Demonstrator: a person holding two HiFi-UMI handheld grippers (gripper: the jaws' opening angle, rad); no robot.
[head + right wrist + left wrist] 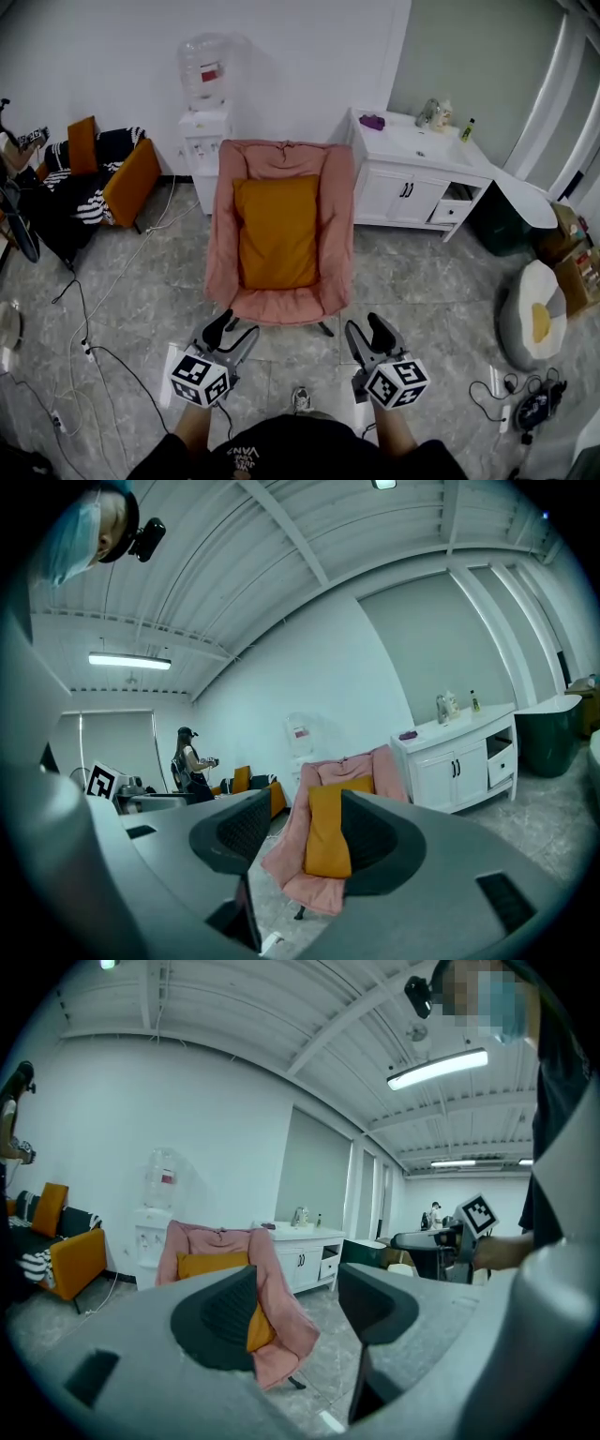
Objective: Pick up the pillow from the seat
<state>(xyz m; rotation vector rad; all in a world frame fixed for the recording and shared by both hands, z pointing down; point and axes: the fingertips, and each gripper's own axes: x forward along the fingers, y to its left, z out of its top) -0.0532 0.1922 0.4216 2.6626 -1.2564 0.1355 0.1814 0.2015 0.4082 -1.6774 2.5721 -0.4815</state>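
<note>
- My left gripper (234,333): jaws spread wide, nothing between them, touching nothing.
- My right gripper (368,333): jaws also spread, empty, held over the floor.
- Orange rectangular fabric pillow (277,230) leans against the back of the pink padded folding chair (333,216), just ahead of both grippers and apart from them.
- Grey marbled tile floor (422,281), black cables (103,356) at left.
- White sink cabinet (412,178) right of the chair, white water dispenser (204,141) behind it, orange sofa (131,178) at far left.
</note>
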